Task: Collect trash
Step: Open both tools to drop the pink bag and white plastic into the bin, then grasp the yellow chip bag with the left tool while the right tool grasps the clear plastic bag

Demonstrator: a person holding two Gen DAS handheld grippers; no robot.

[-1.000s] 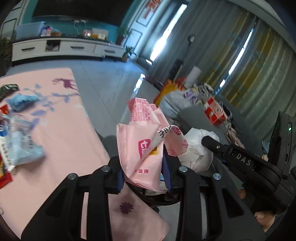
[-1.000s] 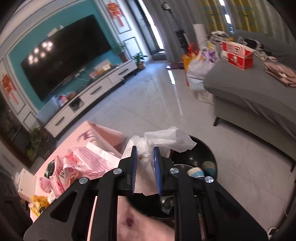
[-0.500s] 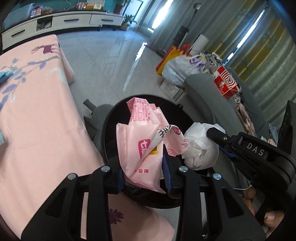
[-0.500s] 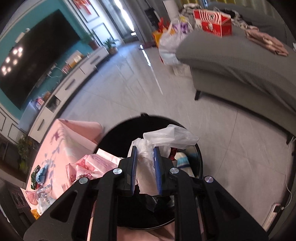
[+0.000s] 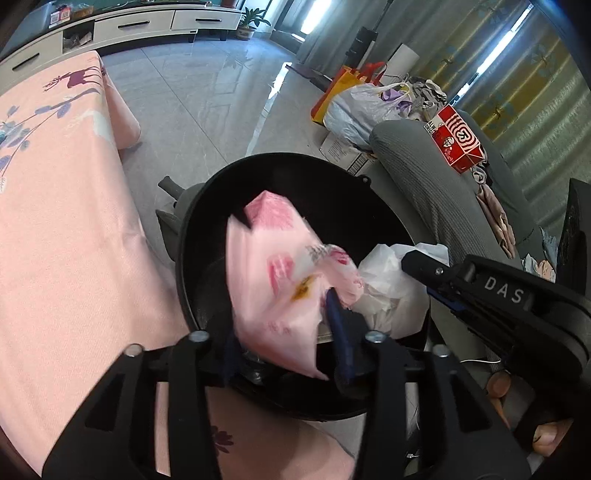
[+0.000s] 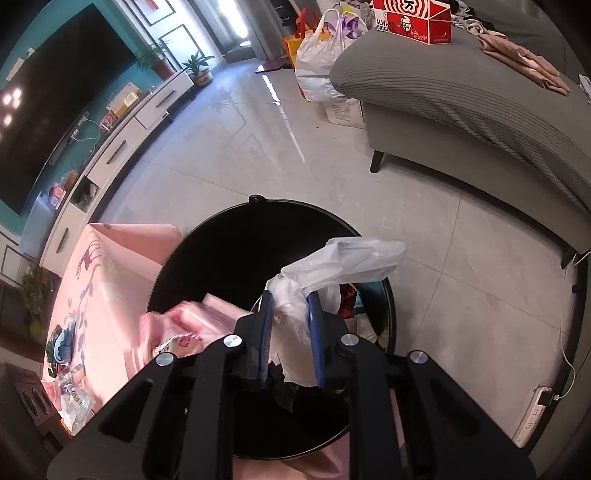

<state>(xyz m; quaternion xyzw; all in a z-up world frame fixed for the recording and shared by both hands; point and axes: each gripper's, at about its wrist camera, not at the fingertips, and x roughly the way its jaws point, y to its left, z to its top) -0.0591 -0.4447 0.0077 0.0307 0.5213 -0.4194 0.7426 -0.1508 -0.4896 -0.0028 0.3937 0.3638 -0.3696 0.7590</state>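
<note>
A black round trash bin [image 5: 280, 158] stands on the floor beside the pink table. My left gripper [image 5: 282, 332] hangs over its mouth, its jaws opening; the pink printed wrapper [image 5: 273, 280] lies blurred between them, loose and slipping toward the bin. My right gripper [image 6: 291, 299] is shut on a crumpled white plastic bag [image 6: 343, 258] above the same bin [image 6: 258, 203]. In the left wrist view the right gripper [image 5: 417, 258] and its white bag [image 5: 388, 284] sit at the bin's right rim. The pink wrapper [image 6: 184, 325] shows left of the right fingers.
A pink-clothed table [image 5: 55, 221] borders the bin on the left, with more wrappers at its far end [image 6: 66, 350]. A grey sofa [image 6: 461, 92] carrying a red carton [image 6: 413, 18] lies to the right. Filled bags [image 6: 317, 62] and a power strip [image 6: 535, 410] rest on the tiled floor.
Both grippers have sunk and tipped down over the bin. The left jaws have widened and the pink wrapper is sliding out, blurred. The right gripper still clamps the white bag.
</note>
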